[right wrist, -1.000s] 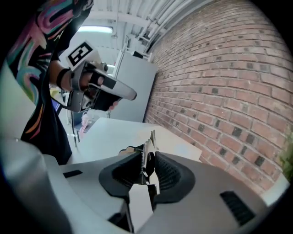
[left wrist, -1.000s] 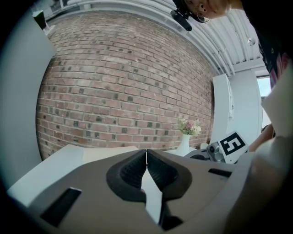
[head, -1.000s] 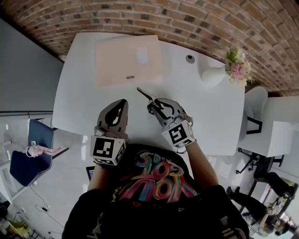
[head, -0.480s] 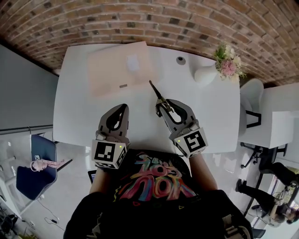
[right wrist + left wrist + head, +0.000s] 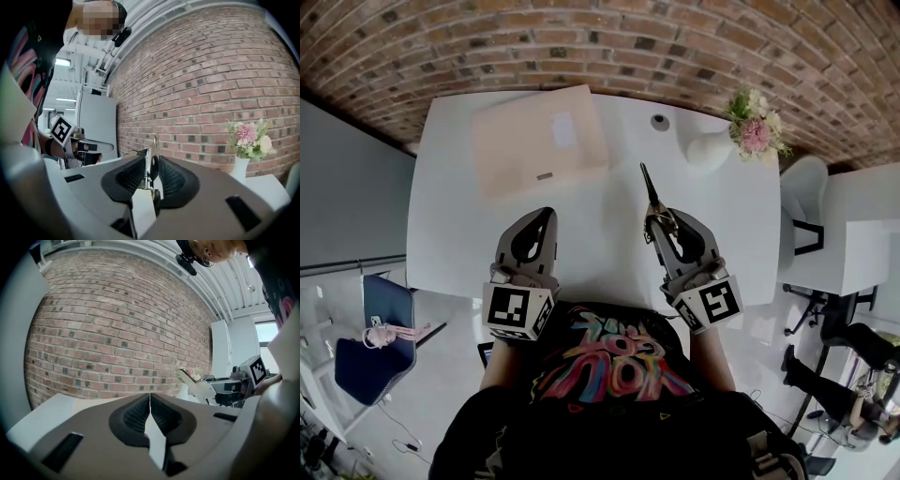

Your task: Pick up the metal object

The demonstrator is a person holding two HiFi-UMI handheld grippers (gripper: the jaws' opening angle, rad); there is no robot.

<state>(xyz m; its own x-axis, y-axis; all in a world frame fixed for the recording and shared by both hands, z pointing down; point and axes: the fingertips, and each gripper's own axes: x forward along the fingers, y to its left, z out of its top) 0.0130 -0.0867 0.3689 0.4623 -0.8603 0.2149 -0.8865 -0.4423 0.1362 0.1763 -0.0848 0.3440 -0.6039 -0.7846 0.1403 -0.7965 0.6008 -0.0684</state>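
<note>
The white table [image 5: 450, 187] looks the same as a second ago: the flat beige box [image 5: 539, 141] lies at its far side and the vase of flowers [image 5: 724, 145] stands at the far right corner, neither disturbed. The left gripper [image 5: 544, 217] hovers over the near edge much as before, its jaws pressed together with nothing between them.

The change is on the right. The right gripper [image 5: 662, 221] has swung out from the middle of the table toward the right and looms larger from above, so it seems to have risen. Its jaws stand narrow, clamped on the metal object [image 5: 651, 190], a slim plier-like tool. A second ago the tool slanted toward the box; now its tip points almost straight at the brick wall, and it appears clear of the tabletop.

To my eye the pick-up is as good as done; only a steady hold is left.
</note>
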